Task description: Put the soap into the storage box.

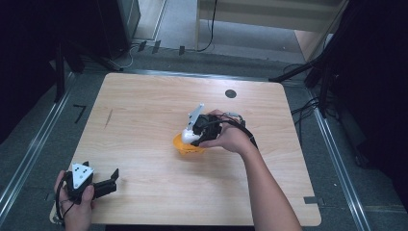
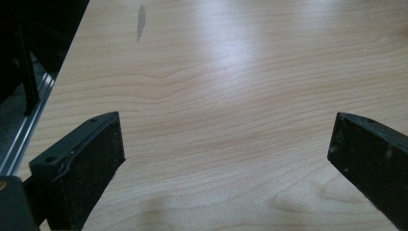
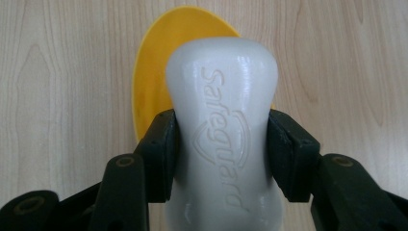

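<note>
The white soap bar (image 3: pixel 222 130), clamped at its waist by the right gripper (image 3: pixel 222 154), should be lowered squarely into the yellow dish (image 3: pixel 154 67), while the left gripper (image 2: pixel 226 159) is kept wide and empty.

The right gripper (image 1: pixel 191 136) is held over mid-table by the right hand (image 1: pixel 230 138), forearm stretched forward, its jaws clamped shut on something between them. The left gripper (image 1: pixel 109 180) is held by the left hand (image 1: pixel 77 204) near the table's near-left corner, jaws spread wide.
</note>
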A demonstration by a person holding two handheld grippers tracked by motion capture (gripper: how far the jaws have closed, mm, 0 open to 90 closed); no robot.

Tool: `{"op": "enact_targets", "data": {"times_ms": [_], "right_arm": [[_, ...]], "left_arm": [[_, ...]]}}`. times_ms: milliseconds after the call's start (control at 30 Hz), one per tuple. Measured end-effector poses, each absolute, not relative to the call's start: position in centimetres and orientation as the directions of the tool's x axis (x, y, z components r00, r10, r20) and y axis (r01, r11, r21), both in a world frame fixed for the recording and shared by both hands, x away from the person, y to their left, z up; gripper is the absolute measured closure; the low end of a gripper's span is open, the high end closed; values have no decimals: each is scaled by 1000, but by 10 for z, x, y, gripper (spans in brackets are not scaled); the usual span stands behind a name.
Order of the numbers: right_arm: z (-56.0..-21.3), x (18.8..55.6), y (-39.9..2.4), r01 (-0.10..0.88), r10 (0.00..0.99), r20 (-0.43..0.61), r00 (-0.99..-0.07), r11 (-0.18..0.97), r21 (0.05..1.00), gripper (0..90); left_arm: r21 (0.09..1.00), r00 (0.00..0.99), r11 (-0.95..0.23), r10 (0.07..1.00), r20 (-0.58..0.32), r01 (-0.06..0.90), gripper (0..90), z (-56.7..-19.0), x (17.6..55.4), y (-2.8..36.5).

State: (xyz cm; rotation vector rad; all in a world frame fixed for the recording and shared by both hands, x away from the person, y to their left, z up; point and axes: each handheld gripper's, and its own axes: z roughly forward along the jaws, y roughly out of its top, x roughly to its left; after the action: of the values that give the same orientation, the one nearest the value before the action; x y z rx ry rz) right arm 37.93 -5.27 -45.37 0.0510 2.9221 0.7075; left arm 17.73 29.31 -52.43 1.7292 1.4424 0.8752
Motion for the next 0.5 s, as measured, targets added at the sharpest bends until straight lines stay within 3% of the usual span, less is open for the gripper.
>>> {"op": "enact_targets", "data": {"times_ms": [167,500], "right_arm": [[-449,383,-55,73,129,-77,-989,860,505,394],[-450,381,-63,99,162,-72,-984,841,532,389]], "left_arm": [[854,149,-126,987,57,506,0,-524,177,293],[854,150,-129,987,61,504,0,-524,177,293]]}}
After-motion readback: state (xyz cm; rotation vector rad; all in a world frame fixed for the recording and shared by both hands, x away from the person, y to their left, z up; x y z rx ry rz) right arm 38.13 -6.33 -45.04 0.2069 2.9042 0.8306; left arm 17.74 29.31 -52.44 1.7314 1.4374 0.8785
